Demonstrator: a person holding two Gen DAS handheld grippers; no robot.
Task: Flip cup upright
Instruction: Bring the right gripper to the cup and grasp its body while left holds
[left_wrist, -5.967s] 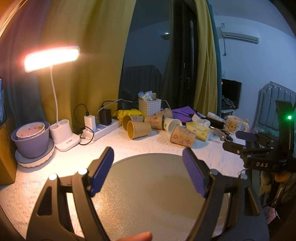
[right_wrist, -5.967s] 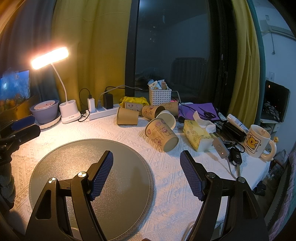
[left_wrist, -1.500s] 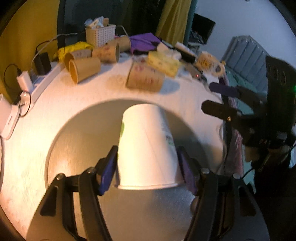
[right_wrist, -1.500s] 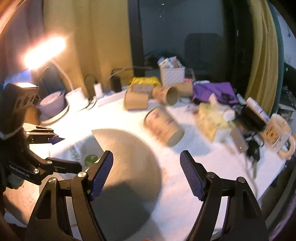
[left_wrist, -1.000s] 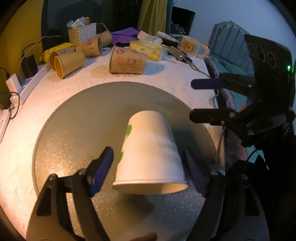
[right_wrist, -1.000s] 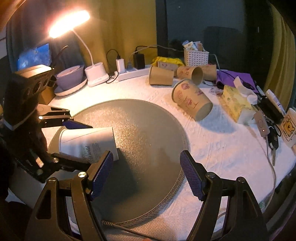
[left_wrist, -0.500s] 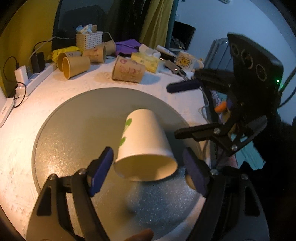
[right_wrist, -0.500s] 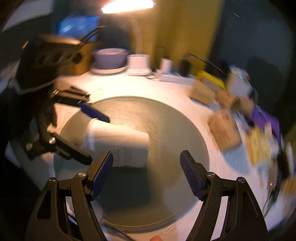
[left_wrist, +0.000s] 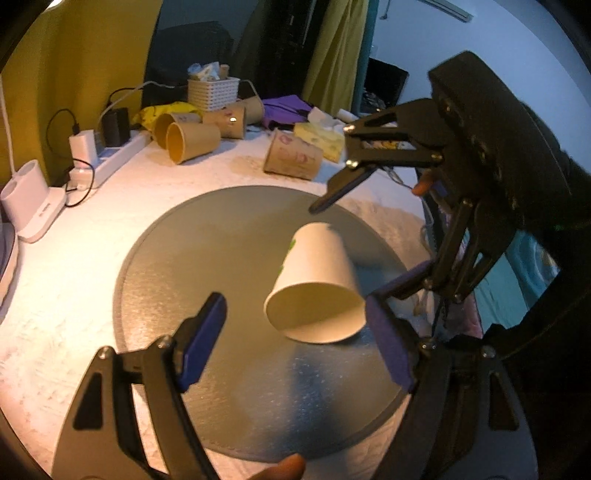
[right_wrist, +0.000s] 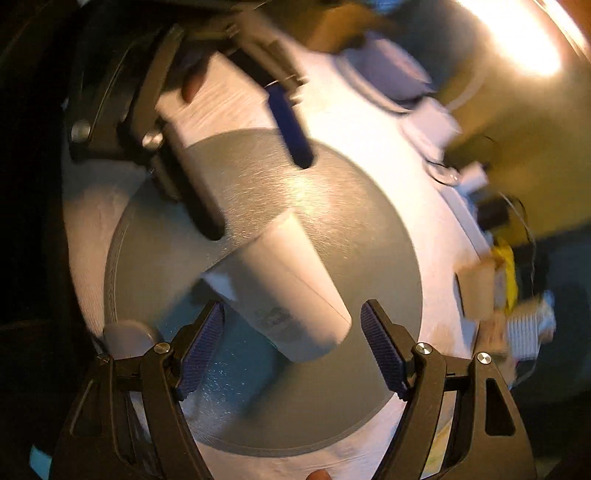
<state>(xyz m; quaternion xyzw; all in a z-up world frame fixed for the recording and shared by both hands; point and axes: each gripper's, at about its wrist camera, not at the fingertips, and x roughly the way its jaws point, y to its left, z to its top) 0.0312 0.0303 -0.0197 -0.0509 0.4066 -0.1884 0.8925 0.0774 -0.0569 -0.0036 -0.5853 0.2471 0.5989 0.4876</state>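
Observation:
A white paper cup (left_wrist: 317, 273) lies on its side on the round grey mat (left_wrist: 207, 236), mouth towards the left wrist camera. My left gripper (left_wrist: 295, 332) is open, its pads either side of the cup's rim and apart from it. My right gripper (right_wrist: 291, 343) is open too; in its blurred view the cup (right_wrist: 288, 288) lies between its pads, base end nearest. The right gripper also shows in the left wrist view (left_wrist: 369, 229), reaching over the cup from the right. The left gripper shows in the right wrist view (right_wrist: 258, 177), above the cup.
Several brown paper cups (left_wrist: 192, 140) lie at the back of the white tablecloth (left_wrist: 55, 302), with one more (left_wrist: 291, 158) nearer the mat. A white basket (left_wrist: 212, 92), a power strip (left_wrist: 107, 155), a lamp base (left_wrist: 29, 206) and a tissue pack (left_wrist: 321, 136) stand behind.
My left gripper has let go of the cup, which now lies on the mat. My right gripper has swung round fast and come in over the cup from the right.

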